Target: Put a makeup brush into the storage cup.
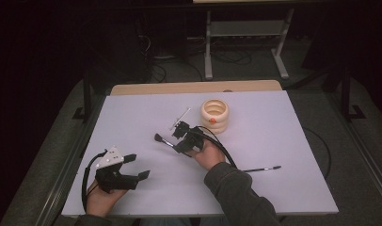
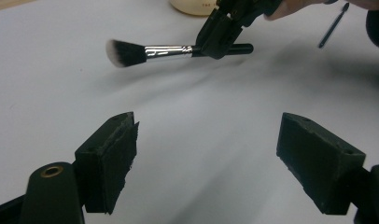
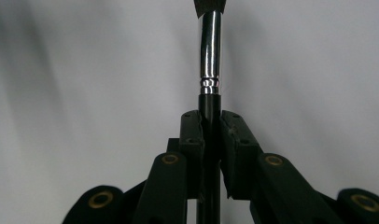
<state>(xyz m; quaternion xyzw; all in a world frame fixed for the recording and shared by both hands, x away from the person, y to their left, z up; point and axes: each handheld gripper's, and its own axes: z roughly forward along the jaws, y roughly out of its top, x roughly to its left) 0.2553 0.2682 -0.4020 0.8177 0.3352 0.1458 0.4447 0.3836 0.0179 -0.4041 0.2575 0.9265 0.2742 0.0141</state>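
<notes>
A makeup brush (image 1: 163,141) with dark, light-tipped bristles and a silver ferrule hangs level just above the white table (image 1: 132,113). My right gripper (image 1: 179,140) is shut on its black handle. In the right gripper view the handle (image 3: 209,116) runs straight up between the closed pads of that gripper (image 3: 210,125). My left gripper (image 1: 138,166) rests near the front left of the table, open, with nothing between its jaws. Past that open left gripper (image 2: 211,149), its own view has the brush (image 2: 145,50) and the right gripper (image 2: 220,32) holding it.
A cream ringed holder (image 1: 214,115) stands behind the right hand. A thin white-handled brush (image 1: 180,117) lies just left of it. A slim black brush (image 1: 262,168) lies on the table to the right of the person's sleeve. Table legs and cables sit beyond the far edge.
</notes>
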